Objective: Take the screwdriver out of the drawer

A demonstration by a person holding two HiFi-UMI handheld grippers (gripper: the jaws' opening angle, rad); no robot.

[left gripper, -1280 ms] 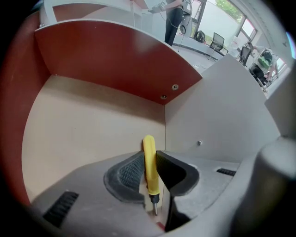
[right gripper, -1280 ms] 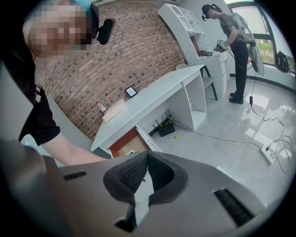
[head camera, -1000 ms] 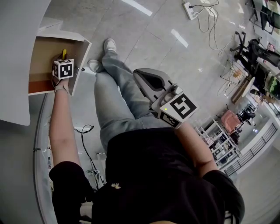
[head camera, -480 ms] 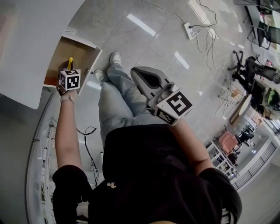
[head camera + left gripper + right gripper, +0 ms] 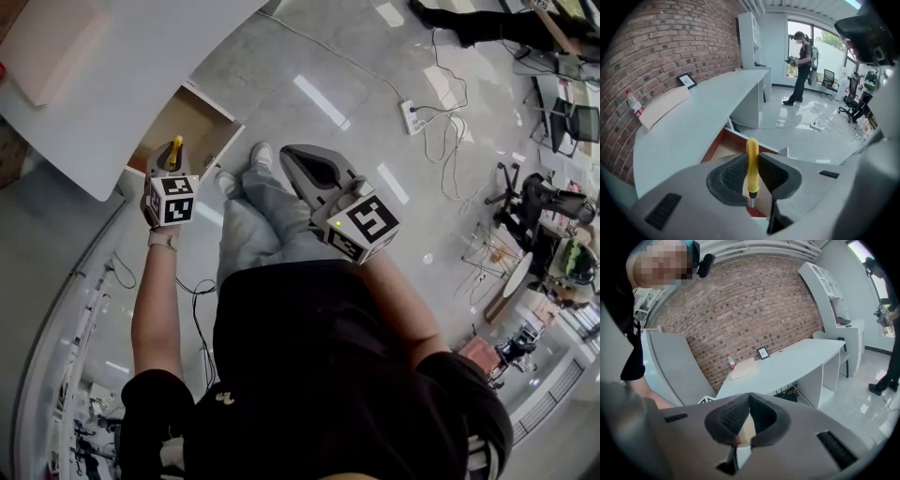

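Screwdriver: yellow handle (image 5: 752, 164) stands upright between the left gripper's jaws, rounded end up; a short bit of metal shaft shows below the handle; in the head view the handle (image 5: 175, 148) pokes out above the marker cube, in front of the open drawer
Left gripper: (image 5: 751, 157) jaws closed on the screwdriver's handle, pads pressing it from both sides; held partly apart by the handle's width; in the head view it (image 5: 171, 161) points steeply down, at the end of a bare forearm
Drawer: (image 5: 221, 111) pulled out from under the desk, wooden inside; in the left gripper view it (image 5: 723, 145) lies below and behind the jaws
Right gripper: (image 5: 750, 395) jaw tips meet, nothing between them; in the head view it (image 5: 289, 155) hangs over the person's legs, well apart from the drawer
Desk: white top (image 5: 703, 117) along a brick wall (image 5: 656, 42); a tan board (image 5: 663, 107), a bottle (image 5: 633, 102) and a small frame (image 5: 687, 80) on it
Floor: glossy grey; a power strip (image 5: 413, 116) with cables
Background: another person (image 5: 801, 65) stands by the windows
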